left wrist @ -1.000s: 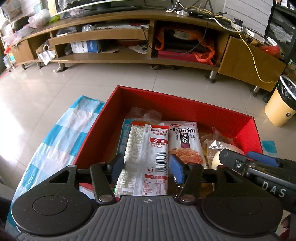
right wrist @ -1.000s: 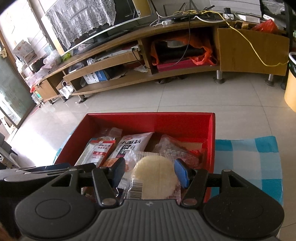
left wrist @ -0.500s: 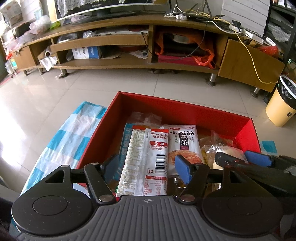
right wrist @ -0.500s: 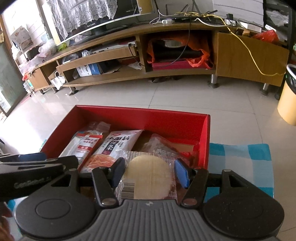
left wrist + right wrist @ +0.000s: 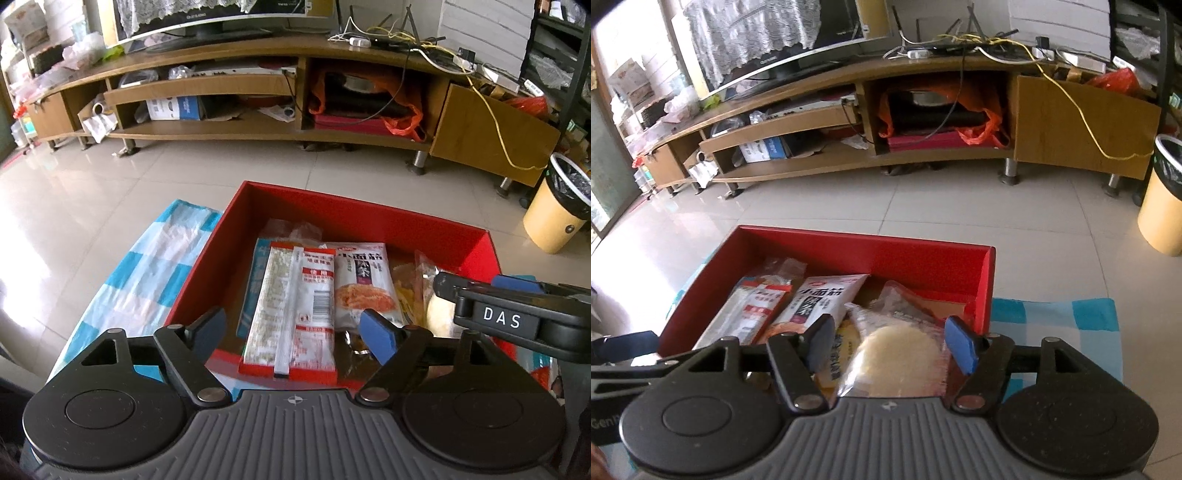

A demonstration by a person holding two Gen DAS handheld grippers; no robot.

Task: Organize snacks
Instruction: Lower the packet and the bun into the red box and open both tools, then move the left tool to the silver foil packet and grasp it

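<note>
A red box [image 5: 369,218] on the floor holds several snack packets. My left gripper [image 5: 291,332] hovers over its near edge, jaws opening. A long white-and-red packet [image 5: 291,306] lies flat in the box between the pads, touched by neither. A white packet with a dark label [image 5: 364,284] lies just right of it. My right gripper [image 5: 890,345] is over the right part of the box [image 5: 868,254], jaws also opening. A clear packet with a round pale cake [image 5: 901,354] rests between its pads, which stand just off it. The right gripper [image 5: 480,282] also reaches in from the right of the left wrist view.
A blue-and-white checked cloth [image 5: 147,269] lies under and beside the box [image 5: 1052,317]. A yellow waste bin [image 5: 554,214] stands at the right. Across the tiled floor runs a long wooden TV stand [image 5: 221,85] crowded with clutter and cables.
Both pairs of jaws have widened. The left pads came off the white-and-red packet, and the gripper drew back and up a little. The right pads let go of the round cake packet.
</note>
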